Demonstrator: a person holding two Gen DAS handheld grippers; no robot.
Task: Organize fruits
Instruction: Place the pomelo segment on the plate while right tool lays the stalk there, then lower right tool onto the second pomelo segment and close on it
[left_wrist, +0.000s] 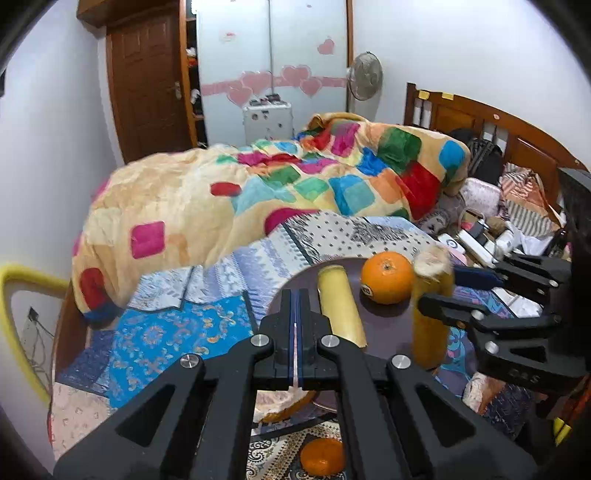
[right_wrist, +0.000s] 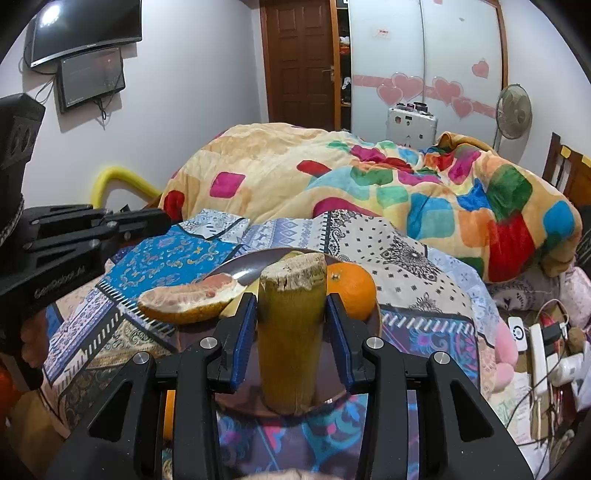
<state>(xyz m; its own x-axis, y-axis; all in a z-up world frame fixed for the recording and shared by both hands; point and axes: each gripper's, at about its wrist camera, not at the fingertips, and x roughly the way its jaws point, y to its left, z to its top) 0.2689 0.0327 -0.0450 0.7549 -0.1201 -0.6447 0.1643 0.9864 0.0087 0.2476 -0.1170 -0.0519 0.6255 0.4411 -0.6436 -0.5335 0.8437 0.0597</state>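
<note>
Right tool (right_wrist: 291, 317): clenched on a yellow-green cane stalk (right_wrist: 290, 332), blue ridged pads pressing both sides.
Stalk: held upright, long axis vertical, rough fibrous cut top, base low over the near part of the plate.
Plate (right_wrist: 332, 380): dark, smooth, round, on the patterned bed cover.
On the plate: glossy orange (right_wrist: 351, 291) just behind the stalk, pomelo wedge (right_wrist: 188, 301) at left (pale pink flesh), a second stalk (left_wrist: 338, 306) lying flat.
Left tool (left_wrist: 295, 317): clenched, nothing in it, left of the plate.
Loose fruit: another orange (left_wrist: 322, 456) below the left tool, probably on a rug.
</note>
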